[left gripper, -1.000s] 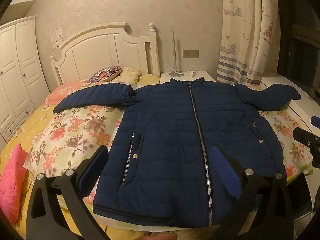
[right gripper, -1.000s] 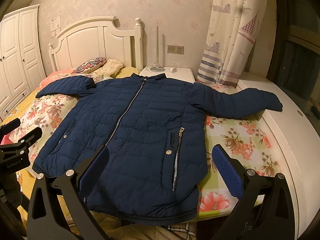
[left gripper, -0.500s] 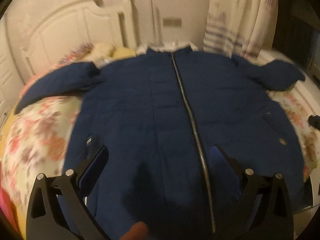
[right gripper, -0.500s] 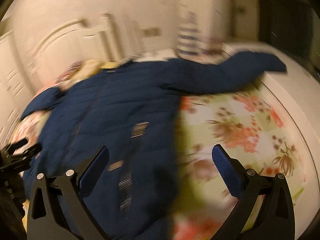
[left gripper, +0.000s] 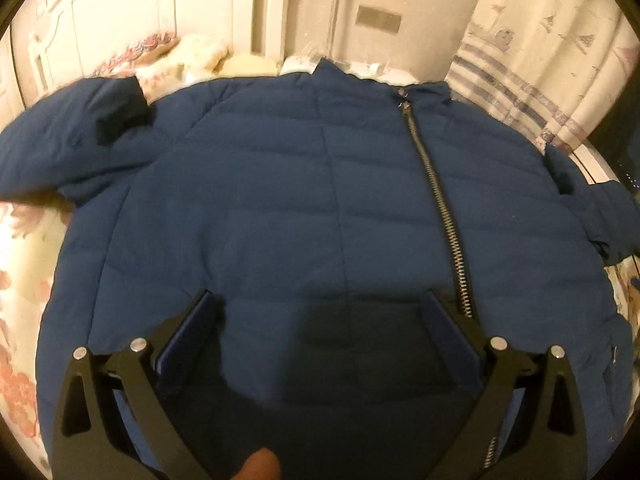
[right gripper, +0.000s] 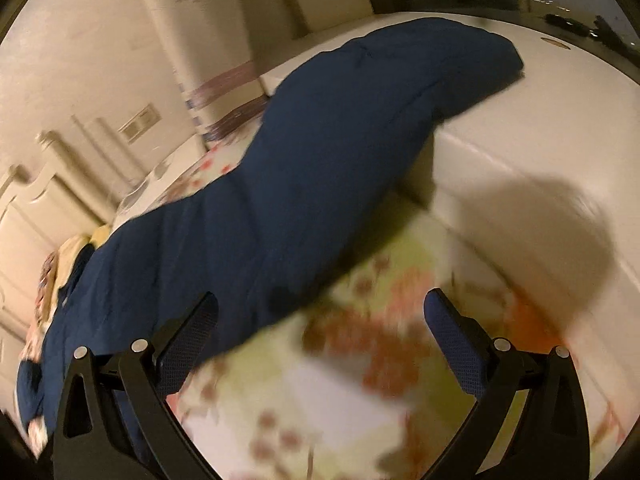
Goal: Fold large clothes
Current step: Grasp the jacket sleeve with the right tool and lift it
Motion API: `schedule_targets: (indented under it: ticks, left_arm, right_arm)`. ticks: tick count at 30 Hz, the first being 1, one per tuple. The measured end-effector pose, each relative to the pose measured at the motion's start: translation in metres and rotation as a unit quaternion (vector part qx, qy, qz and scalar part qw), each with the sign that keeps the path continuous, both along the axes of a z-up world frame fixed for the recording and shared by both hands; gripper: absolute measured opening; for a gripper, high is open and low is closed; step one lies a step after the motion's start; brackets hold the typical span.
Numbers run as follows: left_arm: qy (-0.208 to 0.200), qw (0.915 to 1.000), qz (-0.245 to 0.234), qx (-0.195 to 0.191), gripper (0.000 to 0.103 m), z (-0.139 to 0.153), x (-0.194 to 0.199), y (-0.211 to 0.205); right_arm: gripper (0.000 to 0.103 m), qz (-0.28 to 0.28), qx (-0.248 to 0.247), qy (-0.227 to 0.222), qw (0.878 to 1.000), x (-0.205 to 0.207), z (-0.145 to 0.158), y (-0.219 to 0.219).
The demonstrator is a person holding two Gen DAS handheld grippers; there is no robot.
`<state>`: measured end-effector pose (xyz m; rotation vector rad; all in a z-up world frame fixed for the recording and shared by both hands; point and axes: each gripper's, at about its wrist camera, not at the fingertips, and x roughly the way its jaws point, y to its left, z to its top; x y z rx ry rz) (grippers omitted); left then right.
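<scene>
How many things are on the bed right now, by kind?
Navy jacket: 1
Pillows or cushions at the headboard, blurred, about 3: 3
Total: 4, all lying on the floral bedspread. The left gripper and right gripper both have their fingers spread and hold nothing.

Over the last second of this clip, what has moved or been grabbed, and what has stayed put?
Both tongs have closed in on the jacket: the left tongs now hang over its front panel, and the right tongs have swung toward the outstretched sleeve and the floral bedspread. Nothing is gripped; both stay open. The jacket remains spread flat and zipped.
</scene>
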<state>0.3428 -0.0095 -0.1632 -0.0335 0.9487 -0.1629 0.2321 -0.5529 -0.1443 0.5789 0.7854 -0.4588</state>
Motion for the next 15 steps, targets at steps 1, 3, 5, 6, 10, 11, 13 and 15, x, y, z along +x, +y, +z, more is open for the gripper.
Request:
schedule_targets:
  ticks: [1,3,5,6,10,11,13,15]
  left_arm:
    - [0.0,1.0,-0.001,0.003,0.101,0.0,0.001,0.0]
    - [0.001,0.9999,-0.005,0.015,0.101,-0.002,0.003,-0.003]
    - [0.005,0.9994,-0.012,0.032,0.101,-0.003,0.001,-0.007]
    - [0.006,0.9991,-0.015,0.038,0.101,-0.003,0.0,-0.009]
    - [0.013,0.9987,-0.027,0.043,0.101,-0.004,-0.002,-0.007]
    - [0.014,0.9985,-0.029,0.044,0.101,-0.004,-0.003,-0.006]
    - [0.014,0.9983,-0.032,0.046,0.101,-0.004,-0.004,-0.007]
    - [0.013,0.9983,-0.033,0.046,0.101,-0.004,-0.004,-0.007]
  right_arm:
    - [0.099,-0.004,-0.006,0.004,1.0,0.008,-0.001,-0.004]
    - [0.096,-0.01,-0.018,0.005,1.0,0.022,-0.002,-0.014]
    - [0.09,-0.01,-0.024,0.006,1.0,0.03,-0.001,-0.019]
    - [0.089,-0.014,-0.034,0.008,0.999,0.031,-0.001,-0.02]
    - [0.054,-0.013,-0.036,-0.005,0.999,0.035,0.002,-0.028]
    - [0.042,-0.011,-0.034,-0.012,0.999,0.036,0.002,-0.031]
    - [0.031,-0.011,-0.052,-0.035,0.998,0.034,0.012,-0.025]
    - [0.026,0.013,-0.093,-0.068,0.993,0.035,0.034,-0.004]
